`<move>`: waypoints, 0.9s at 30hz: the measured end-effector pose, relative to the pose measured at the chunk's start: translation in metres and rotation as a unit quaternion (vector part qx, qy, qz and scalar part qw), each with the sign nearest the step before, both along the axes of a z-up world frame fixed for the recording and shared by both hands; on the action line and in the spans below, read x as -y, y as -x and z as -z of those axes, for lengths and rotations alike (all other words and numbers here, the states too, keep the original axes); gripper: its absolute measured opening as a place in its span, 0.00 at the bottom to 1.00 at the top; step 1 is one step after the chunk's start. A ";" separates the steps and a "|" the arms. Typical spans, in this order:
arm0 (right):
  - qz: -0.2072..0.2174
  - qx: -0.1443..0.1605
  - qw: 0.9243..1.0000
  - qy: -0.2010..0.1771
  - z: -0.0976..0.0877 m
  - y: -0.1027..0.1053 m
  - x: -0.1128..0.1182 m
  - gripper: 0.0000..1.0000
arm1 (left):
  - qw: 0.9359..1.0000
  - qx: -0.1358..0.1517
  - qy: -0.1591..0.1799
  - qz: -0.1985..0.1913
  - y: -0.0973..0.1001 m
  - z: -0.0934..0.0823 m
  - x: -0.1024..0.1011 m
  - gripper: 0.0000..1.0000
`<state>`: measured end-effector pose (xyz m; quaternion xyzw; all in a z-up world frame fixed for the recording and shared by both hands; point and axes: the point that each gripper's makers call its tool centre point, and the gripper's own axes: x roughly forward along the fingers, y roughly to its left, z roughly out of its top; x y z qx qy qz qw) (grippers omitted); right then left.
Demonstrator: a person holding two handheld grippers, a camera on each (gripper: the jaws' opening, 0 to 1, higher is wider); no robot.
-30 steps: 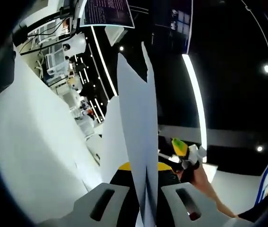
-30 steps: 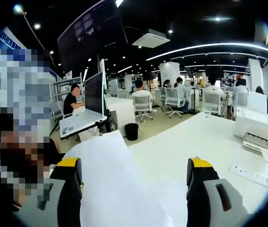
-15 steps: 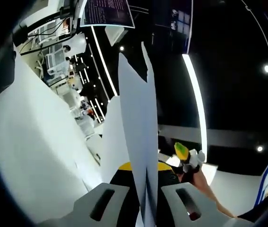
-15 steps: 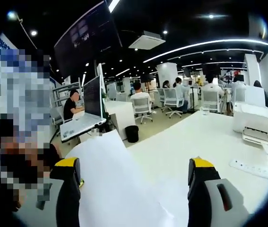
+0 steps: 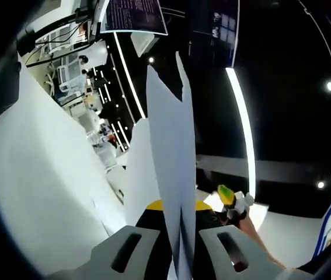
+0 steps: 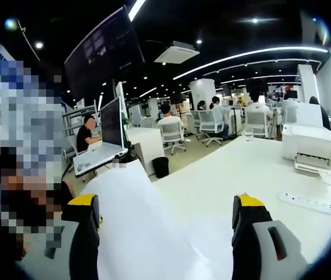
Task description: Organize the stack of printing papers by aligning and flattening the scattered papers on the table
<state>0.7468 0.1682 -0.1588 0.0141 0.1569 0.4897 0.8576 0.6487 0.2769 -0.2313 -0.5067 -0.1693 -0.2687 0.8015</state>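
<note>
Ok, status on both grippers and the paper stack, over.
Left gripper shut on white printing papers, held edge-on. Right gripper open, jaws astride the sheets over the white table. White printer and power strip stand farther back on the table.

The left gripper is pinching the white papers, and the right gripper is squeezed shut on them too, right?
Not quite. The left gripper is indeed shut on the papers. But the right gripper view shows the right gripper wide open, its jaws spread to either side of the papers on the white table.
</note>
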 end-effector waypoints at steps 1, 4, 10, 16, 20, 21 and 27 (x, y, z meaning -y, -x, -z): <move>0.001 0.000 1.000 0.000 0.001 0.000 0.001 0.90 | 1.000 0.000 0.000 0.000 0.000 0.000 0.000 0.06; 0.008 -0.004 1.000 0.006 0.006 -0.002 0.010 0.90 | 1.000 0.000 0.000 0.000 0.000 0.000 0.000 0.06; 0.015 0.000 1.000 0.010 0.007 -0.004 0.021 0.90 | 1.000 -0.001 0.001 -0.001 0.001 0.000 0.000 0.06; 0.020 -0.008 1.000 0.006 0.011 -0.003 0.031 0.89 | 1.000 -0.002 0.001 -0.001 0.001 0.000 0.001 0.06; 0.022 -0.008 1.000 0.006 0.011 -0.004 0.033 0.89 | 1.000 -0.002 0.001 -0.001 0.001 0.000 0.001 0.06; 0.024 -0.008 1.000 0.004 0.012 -0.005 0.035 0.89 | 1.000 -0.001 0.001 -0.001 0.001 0.000 0.000 0.06; 0.036 -0.020 0.999 0.001 0.024 -0.009 0.048 0.89 | 1.000 -0.002 0.004 0.000 0.000 0.001 -0.001 0.06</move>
